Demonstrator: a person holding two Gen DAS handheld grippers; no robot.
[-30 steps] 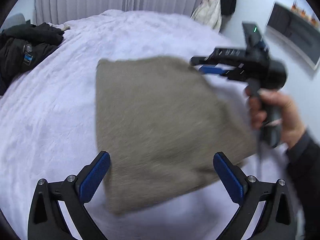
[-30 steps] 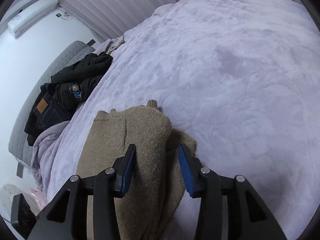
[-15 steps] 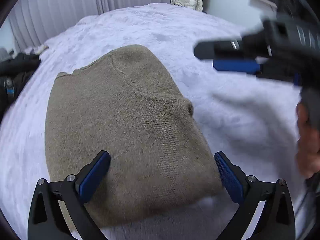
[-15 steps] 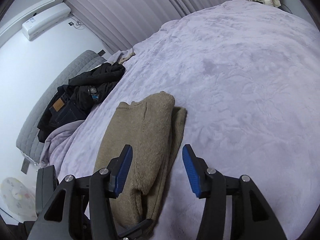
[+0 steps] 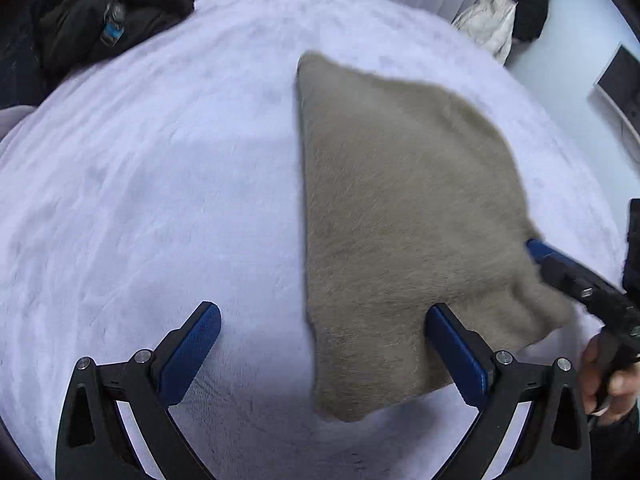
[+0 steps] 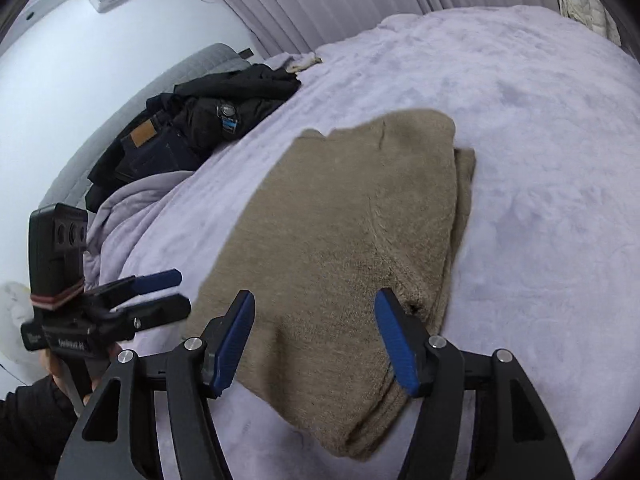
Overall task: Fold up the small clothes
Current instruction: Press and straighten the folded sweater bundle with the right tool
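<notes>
The right gripper [image 6: 314,338] has just been opening its jaws. A second ago a fold of the tan sweater [image 6: 348,248] was pinched between the blue pads; now the pads stand clear on either side of the cloth, which lies loose on the bed beneath them. Nothing is held. From the left wrist view the same gripper [image 5: 544,252] shows only one blue pad, at the sweater's right edge, so that view alone does not settle its state.

The left gripper [image 5: 324,346] is spread wide and holds nothing. One pad hangs over the bare bedspread [image 5: 160,184] and the other over the sweater's near edge [image 5: 400,216]. In the right wrist view this gripper [image 6: 160,292] sits just off the sweater's left side, apart from the cloth.

The sweater lies in a folded stack of several layers near the middle of the bed, with the far flap doubled back and a lower layer peeking out along the right edge. Since a second ago it has gone from gripped and bunched to flat and released. That suggests the fold is laid down, and what remains is probably smoothing or a last tuck.

A pile of dark clothes [image 6: 188,136] rests at the bed's far left edge, well apart from the sweater.
</notes>
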